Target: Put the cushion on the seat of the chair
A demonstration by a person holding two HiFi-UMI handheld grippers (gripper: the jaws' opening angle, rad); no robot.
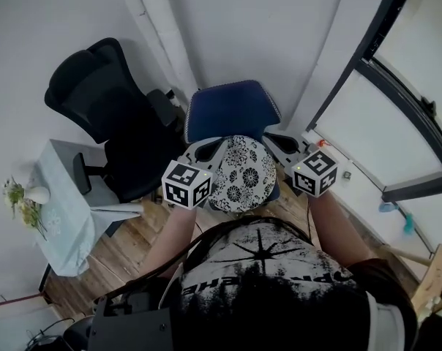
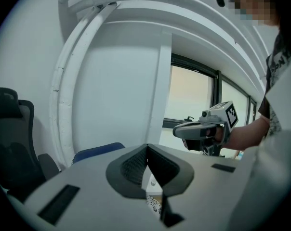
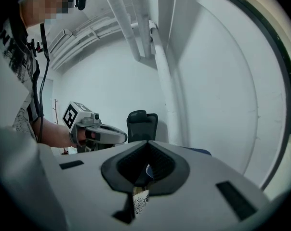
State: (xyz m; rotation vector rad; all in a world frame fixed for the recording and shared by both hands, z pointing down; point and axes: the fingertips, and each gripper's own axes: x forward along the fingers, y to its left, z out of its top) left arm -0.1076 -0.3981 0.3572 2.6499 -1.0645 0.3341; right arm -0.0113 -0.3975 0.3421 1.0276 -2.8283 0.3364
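Note:
A white cushion [image 1: 241, 172] with a black flower print hangs between my two grippers, over the front of the blue chair [image 1: 228, 112]. My left gripper [image 1: 210, 148] is shut on the cushion's left edge, and my right gripper [image 1: 276, 143] is shut on its right edge. In the left gripper view the jaws [image 2: 148, 170] are closed, and a strip of printed fabric [image 2: 154, 203] shows below them. The right gripper view has the same look: closed jaws [image 3: 144, 170] with fabric [image 3: 139, 202] beneath. Most of the blue seat is hidden under the cushion.
A black office chair [image 1: 111, 115] stands left of the blue chair, close to the wall. A small table with a pale cloth [image 1: 64, 210] and flowers [image 1: 20, 199] is at the left. A window frame [image 1: 382, 86] runs along the right. The floor is wood.

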